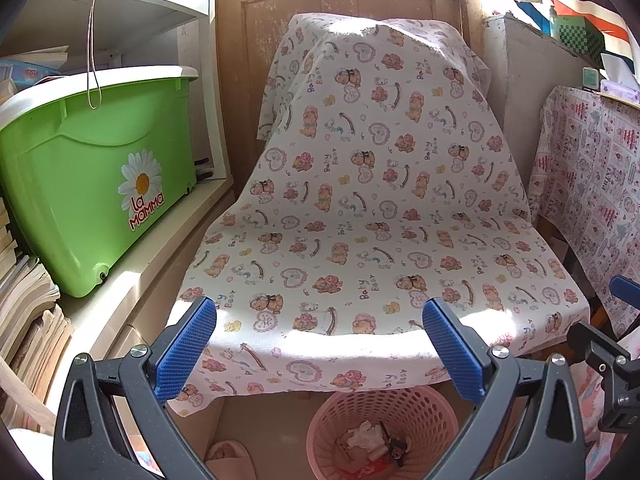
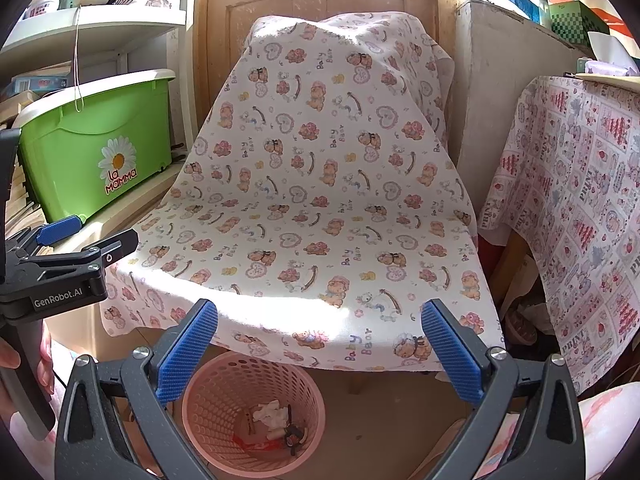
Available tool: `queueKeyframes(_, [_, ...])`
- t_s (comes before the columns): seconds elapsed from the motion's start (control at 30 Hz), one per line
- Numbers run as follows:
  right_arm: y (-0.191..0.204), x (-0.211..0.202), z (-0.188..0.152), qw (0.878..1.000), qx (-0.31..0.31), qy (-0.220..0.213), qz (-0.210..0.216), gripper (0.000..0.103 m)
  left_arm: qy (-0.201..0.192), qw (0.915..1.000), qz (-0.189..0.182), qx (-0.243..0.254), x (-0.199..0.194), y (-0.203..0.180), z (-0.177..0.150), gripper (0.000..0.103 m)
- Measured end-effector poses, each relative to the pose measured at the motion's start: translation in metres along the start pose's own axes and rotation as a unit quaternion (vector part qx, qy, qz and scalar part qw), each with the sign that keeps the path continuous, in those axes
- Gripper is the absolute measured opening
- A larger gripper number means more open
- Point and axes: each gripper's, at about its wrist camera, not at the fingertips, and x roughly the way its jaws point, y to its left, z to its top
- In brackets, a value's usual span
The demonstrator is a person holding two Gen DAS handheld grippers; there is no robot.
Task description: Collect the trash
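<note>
A: Both grippers up front, idle. Left gripper [image 1: 319, 346] has its fingers spread wide, nothing between them. Right gripper [image 2: 319, 346] is the same: wide, nothing held.

B: Trash location?

A: Pink basket [image 2: 256, 368] on the floor, under the front edge of the chair [image 2: 320, 184]. Trash [image 2: 276, 420] sits at the bottom: crumpled white paper, something dark, a red scrap. Left view shows the same basket [image 1: 400, 404] with the same pile [image 1: 372, 440].

B: Anything left to pick up?

A: Can't see any. Chair is draped in a bear-print cloth and its seat is bare. The bit of floor in view around the basket shows a slipper [image 1: 228, 456] and no loose litter. Green bin [image 1: 96, 172] on the shelf to the left, covered tabletop [image 2: 580, 216] to the right; neither shows obvious trash on the parts in view.

B: So progress?

A: My read is late stage or done: items in the basket, both hands free. Caveat: much of the floor is out of frame, so more could be lying out of sight.
</note>
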Motion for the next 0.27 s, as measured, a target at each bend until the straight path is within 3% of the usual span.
queueKeyframes(0.27, [-0.0012,0.0005,0.0003,1.000,-0.001,0.001,0.001,0.103,-0.001,1.0000,-0.002,0.001,0.0002,0.0004,-0.0001,0.102])
